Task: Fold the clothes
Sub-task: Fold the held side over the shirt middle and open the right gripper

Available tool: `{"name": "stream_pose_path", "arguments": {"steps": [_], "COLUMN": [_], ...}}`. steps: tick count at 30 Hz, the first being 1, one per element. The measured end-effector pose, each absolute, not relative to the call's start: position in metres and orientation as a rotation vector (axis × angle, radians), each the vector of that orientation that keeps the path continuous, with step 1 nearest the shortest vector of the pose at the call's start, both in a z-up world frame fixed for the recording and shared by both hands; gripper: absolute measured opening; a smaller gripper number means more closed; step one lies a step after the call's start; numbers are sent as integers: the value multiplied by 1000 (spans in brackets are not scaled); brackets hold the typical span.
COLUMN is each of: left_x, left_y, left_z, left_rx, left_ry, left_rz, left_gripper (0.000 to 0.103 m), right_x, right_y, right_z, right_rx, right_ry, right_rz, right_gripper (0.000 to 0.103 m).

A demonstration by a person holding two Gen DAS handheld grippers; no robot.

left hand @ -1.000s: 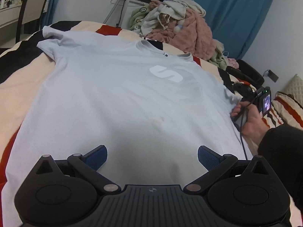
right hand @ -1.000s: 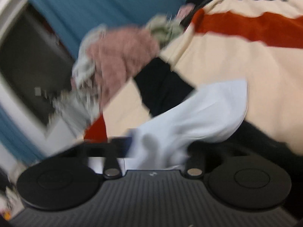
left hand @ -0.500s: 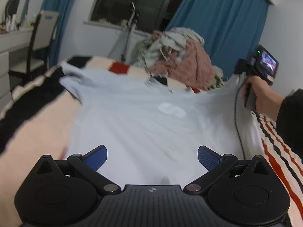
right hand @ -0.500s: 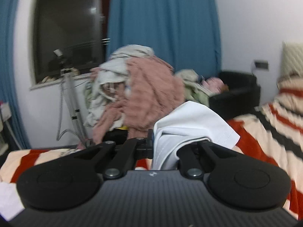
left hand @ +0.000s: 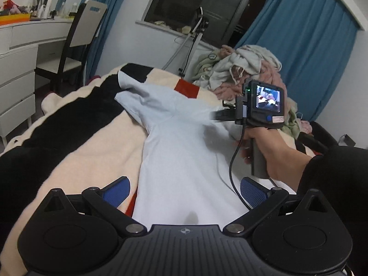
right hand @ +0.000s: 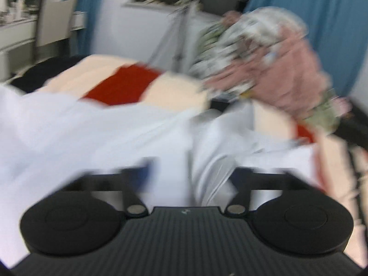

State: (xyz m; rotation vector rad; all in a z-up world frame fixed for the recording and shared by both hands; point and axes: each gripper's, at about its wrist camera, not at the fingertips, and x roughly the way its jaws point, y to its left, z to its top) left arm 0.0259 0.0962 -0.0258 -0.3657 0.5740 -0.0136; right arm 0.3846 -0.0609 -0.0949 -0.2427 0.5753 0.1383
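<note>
A pale blue T-shirt (left hand: 184,151) lies on the striped bed, its right side folded over toward the left. My left gripper (left hand: 185,189) is open and empty, low over the shirt's hem. My right gripper (left hand: 218,115) is held in a hand at the right, its tips at the folded shirt edge. In the blurred right wrist view the right gripper (right hand: 192,174) has bunched shirt cloth (right hand: 207,172) between its fingers, which stand a little apart.
A striped blanket (left hand: 76,138) in cream, black and red covers the bed. A pile of clothes (left hand: 241,69) sits at the far end. A chair (left hand: 76,43) and white drawers (left hand: 16,69) stand left. Blue curtains hang behind.
My right gripper has carried the shirt's right sleeve up and across to the left, folding that side over. My left gripper stayed open near the hem while its view swung left.
</note>
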Motion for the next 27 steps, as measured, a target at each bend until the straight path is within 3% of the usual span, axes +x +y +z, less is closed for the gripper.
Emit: {"name": "stream_pose_path", "arguments": {"steps": [7, 14, 27], "left_x": [29, 20, -21], "left_y": [87, 72, 51], "left_z": [-28, -24, 0], "left_rx": [-329, -277, -189], "left_ry": [590, 544, 523], "left_rz": [-38, -24, -33], "left_gripper": [103, 103, 103], "right_x": [321, 213, 12], "right_y": [-53, -108, -181], "right_z": [-53, 5, -3], "right_rx": [-188, -55, 46], "right_ry": [455, 333, 310], "right_rz": [201, 215, 132], "right_gripper": [90, 90, 90]}}
